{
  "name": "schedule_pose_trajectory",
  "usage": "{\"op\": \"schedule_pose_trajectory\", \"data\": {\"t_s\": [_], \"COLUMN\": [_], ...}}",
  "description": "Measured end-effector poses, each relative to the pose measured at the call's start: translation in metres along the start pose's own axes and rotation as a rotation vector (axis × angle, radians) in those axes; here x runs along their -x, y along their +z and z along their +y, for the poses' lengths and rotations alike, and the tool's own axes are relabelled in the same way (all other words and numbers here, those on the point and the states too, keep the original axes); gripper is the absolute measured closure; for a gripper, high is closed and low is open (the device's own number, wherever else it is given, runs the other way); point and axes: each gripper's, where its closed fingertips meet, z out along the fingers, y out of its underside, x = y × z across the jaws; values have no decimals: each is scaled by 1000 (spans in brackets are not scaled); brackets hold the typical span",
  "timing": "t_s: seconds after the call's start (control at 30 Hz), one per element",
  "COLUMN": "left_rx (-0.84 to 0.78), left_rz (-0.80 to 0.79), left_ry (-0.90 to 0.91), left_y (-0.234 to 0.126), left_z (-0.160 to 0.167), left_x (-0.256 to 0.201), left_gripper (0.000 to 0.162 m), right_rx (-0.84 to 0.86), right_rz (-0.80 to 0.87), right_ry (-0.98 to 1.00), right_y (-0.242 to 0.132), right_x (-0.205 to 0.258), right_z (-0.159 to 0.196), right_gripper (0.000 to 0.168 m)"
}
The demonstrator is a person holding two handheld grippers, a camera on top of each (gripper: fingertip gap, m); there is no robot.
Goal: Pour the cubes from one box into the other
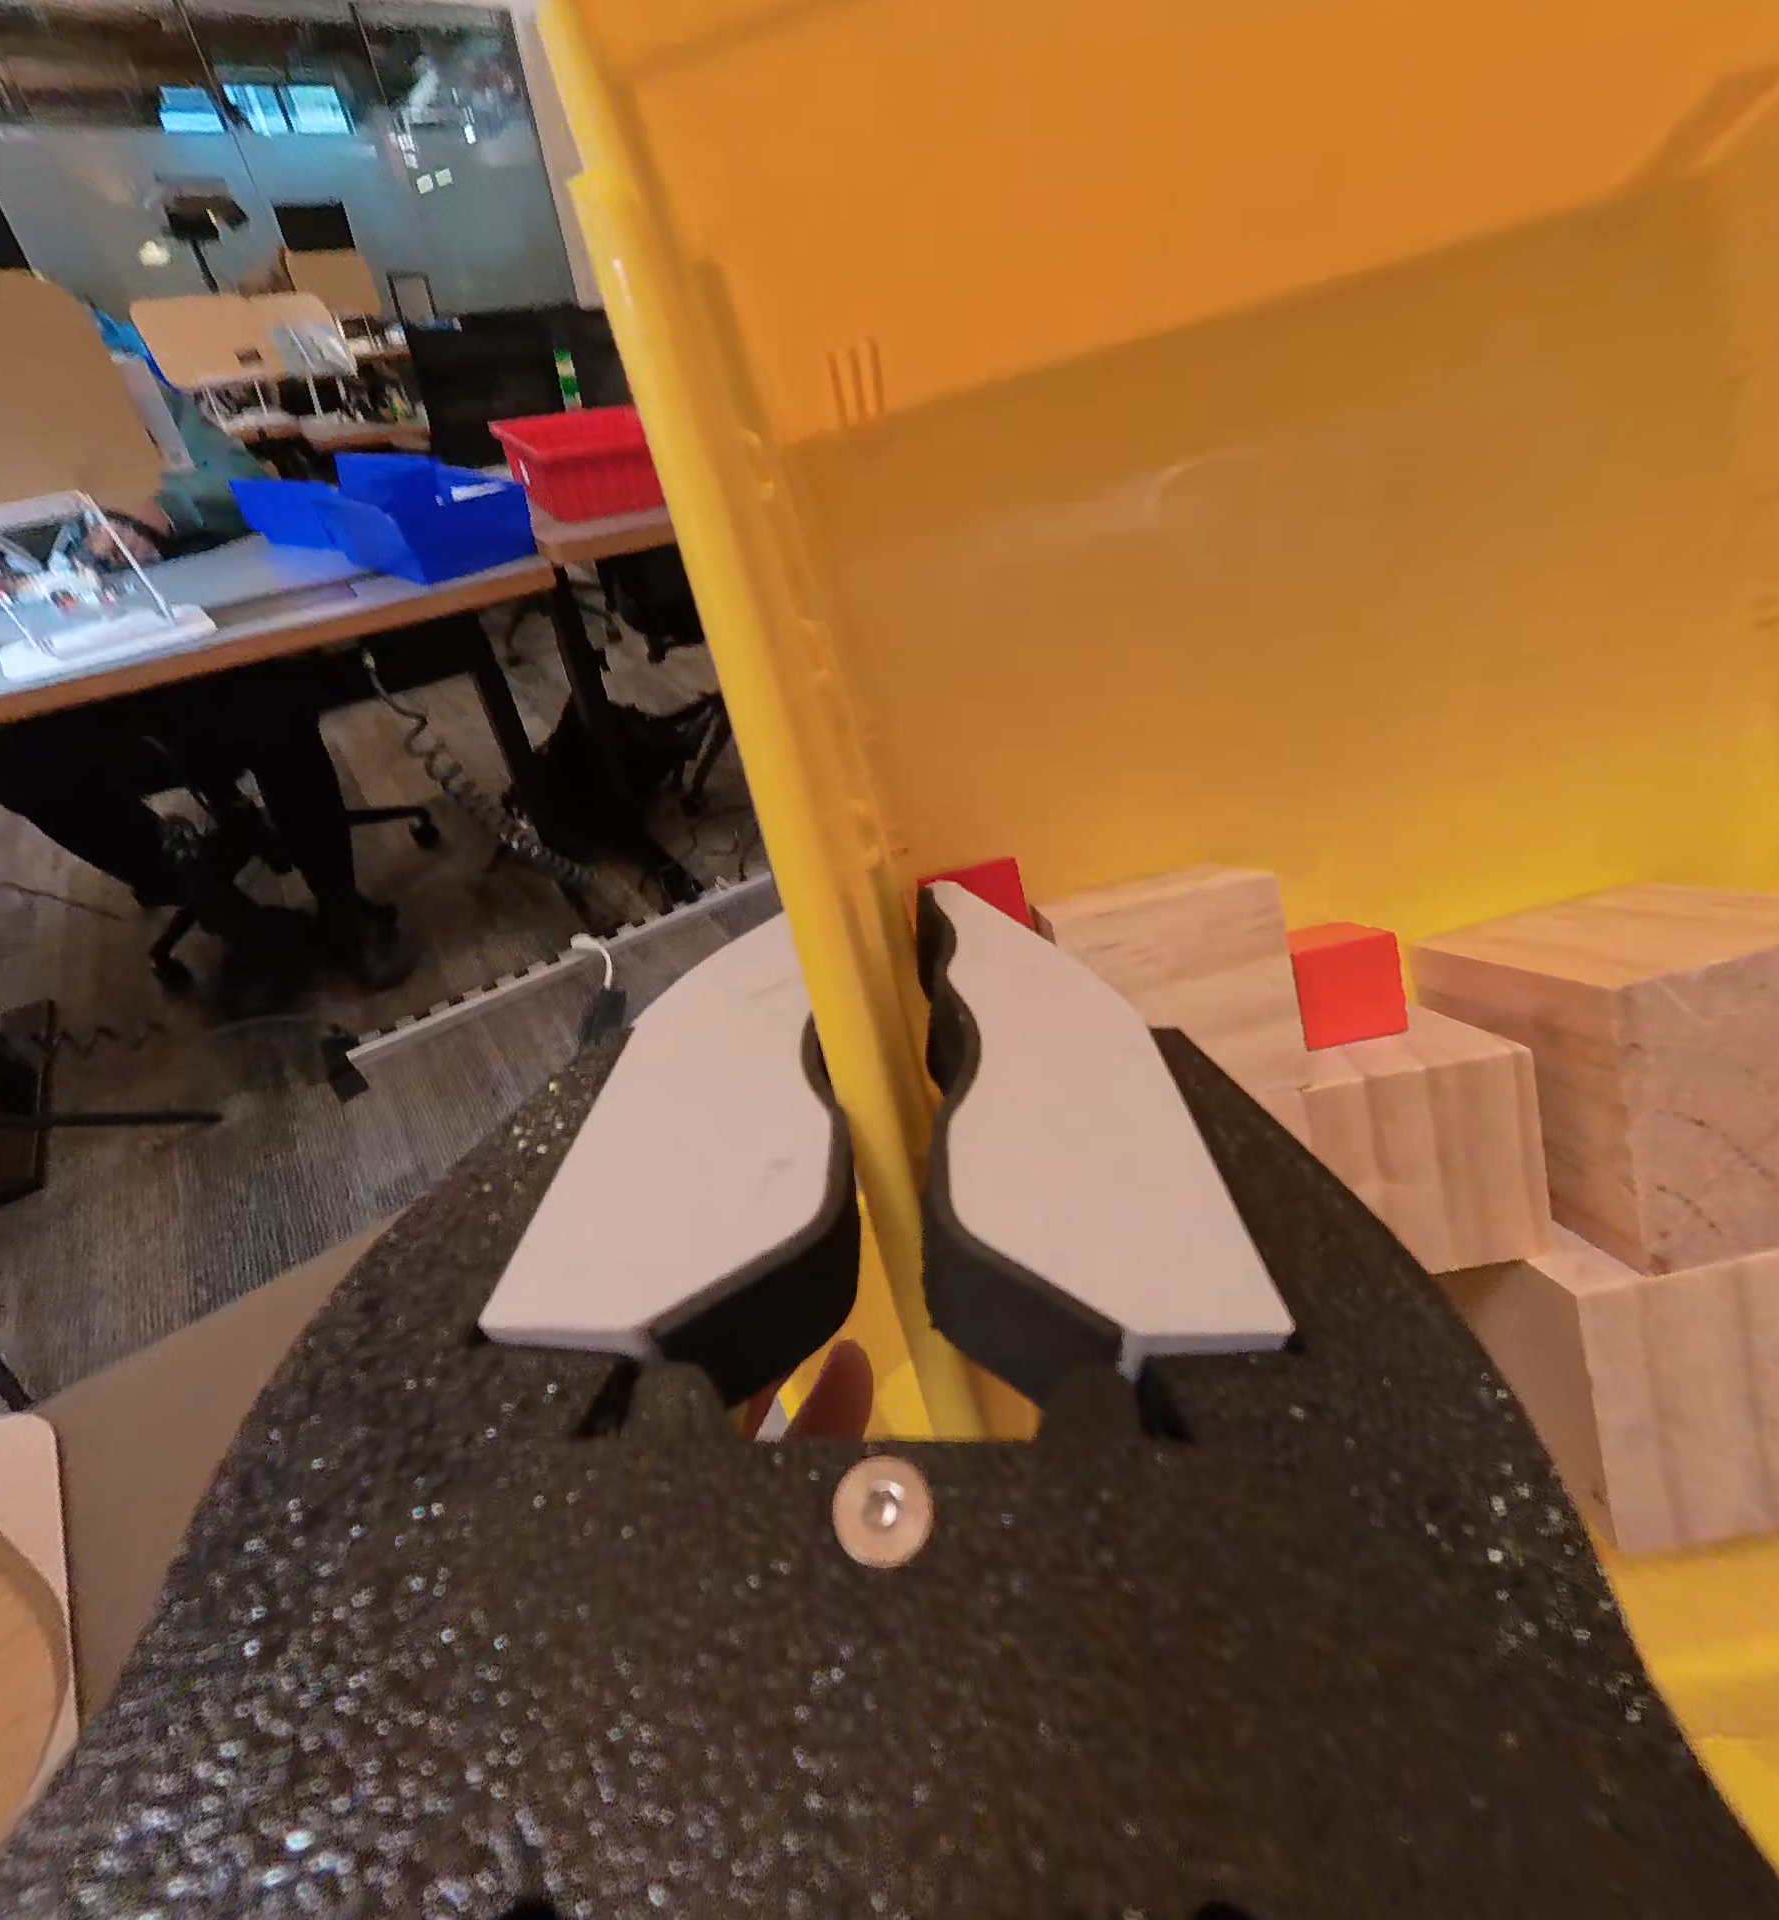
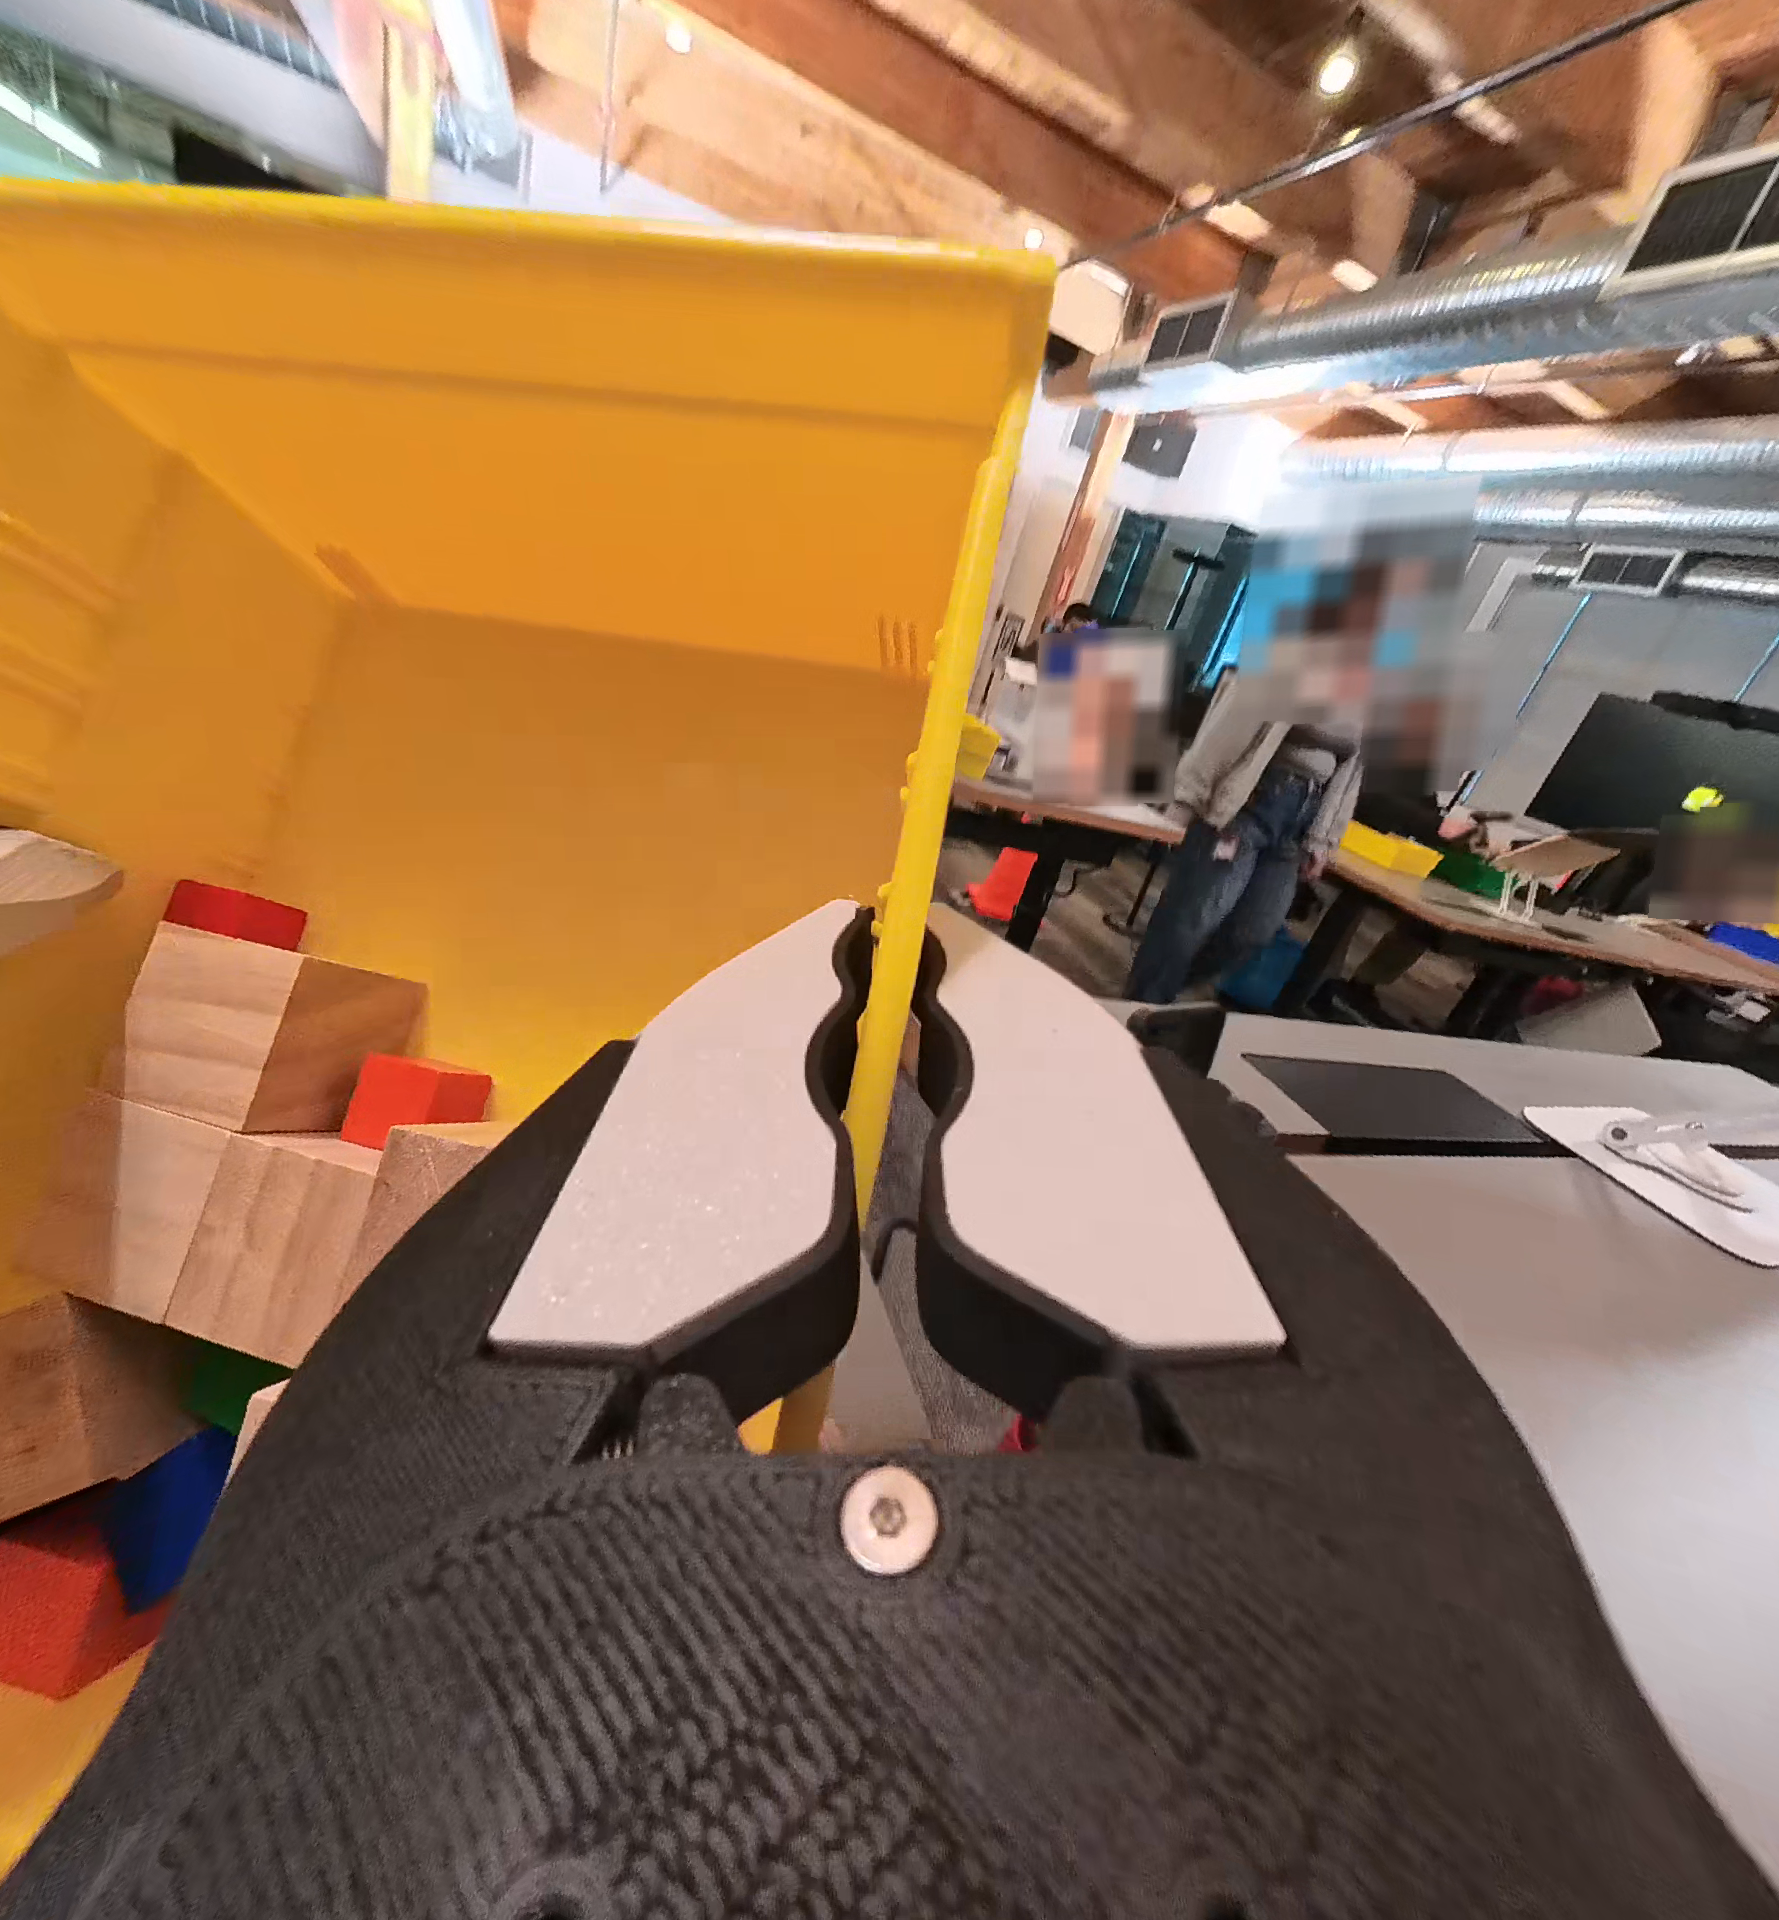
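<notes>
Between the left tongs [image 1: 880,997], the left side wall of the yellow box [image 1: 1280,623] is clamped: one finger outside, one inside, closed tight on the thin rim. Right tongs [image 2: 890,966] likewise pinch the opposite side wall of the same yellow box [image 2: 552,727], one finger on each face of the rim.

Box appears lifted and tipped; both views look into its interior, with the contents heaped toward the lower near part.

Contents, left wrist view: several large pale wooden cubes [image 1: 1674,1081] stacked against one another, a small red cube [image 1: 1347,982] resting on top of them, and a second red cube [image 1: 984,883] just behind the inner finger tip, against the side wall.

Contents, right wrist view: wooden cubes [image 2: 261,1023] piled in the lower left, a red cube [image 2: 236,914] on top of the pile, an orange-red cube [image 2: 412,1096] just beside it. Lower down: a blue cube [image 2: 173,1507], a green cube [image 2: 230,1382] and a larger red cube [image 2: 54,1600] near the bottom edge.

Second box of the task: cannot tell where it is.

Surroundings: grey desk [image 2: 1591,1403] at right carrying a dark flat pad [image 2: 1384,1101]. Background desk holds blue bins [image 1: 417,514] and a red bin [image 1: 578,457].
</notes>
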Motion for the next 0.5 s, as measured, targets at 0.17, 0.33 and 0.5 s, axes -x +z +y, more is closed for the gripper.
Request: {"op": "schedule_pose_trajectory", "data": {"t_s": [0.17,0.33,0.5], "left_rx": [-144,-247,-315], "left_rz": [-35,-29,-6], "left_ry": [78,111,104], "left_y": [-4,-6,-7], "left_z": [-26,-32,-35], "left_x": [-5,-13,-15], "left_gripper": [156,156,156], "right_rx": [-145,-248,-308], "right_rz": [40,57,78], "right_ry": [96,130,115], "right_y": [-5,-15,-23], "right_x": [-13,-20,-19], "right_z": [-2,-1,-6], "right_gripper": [162,161,161]}}
